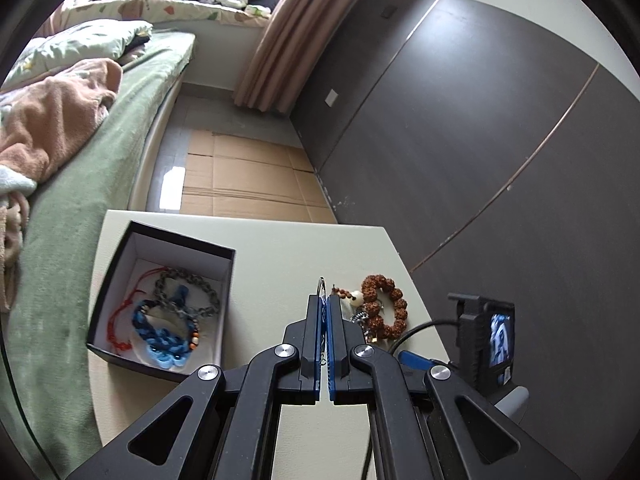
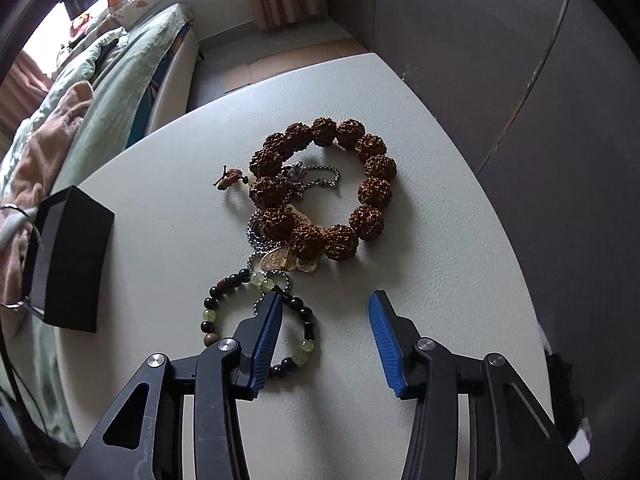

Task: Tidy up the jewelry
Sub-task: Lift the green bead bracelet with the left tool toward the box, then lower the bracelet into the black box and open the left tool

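Note:
My left gripper (image 1: 324, 300) is shut on a thin silver ring (image 1: 322, 286) that sticks up between its tips, above the table. To its left an open black box (image 1: 120, 264) holds a red cord, a grey braided bracelet and a blue braided bracelet (image 1: 164, 336). A brown rudraksha bead bracelet (image 2: 362, 176) lies on the table and also shows in the left wrist view (image 1: 386, 304). My right gripper (image 2: 324, 304) is open just above a black and green bead bracelet (image 2: 306, 334); its left finger lies over that bracelet's ring. Silver chains (image 2: 320, 178) and gold pendants (image 2: 280, 260) lie among the beads.
The black box (image 2: 68, 256) stands at the table's left in the right wrist view. The pale table (image 2: 440, 240) ends near a dark wall (image 2: 520, 60) on the right. A green bed (image 1: 92, 168) runs along the left. Cardboard (image 1: 248, 176) covers the floor beyond.

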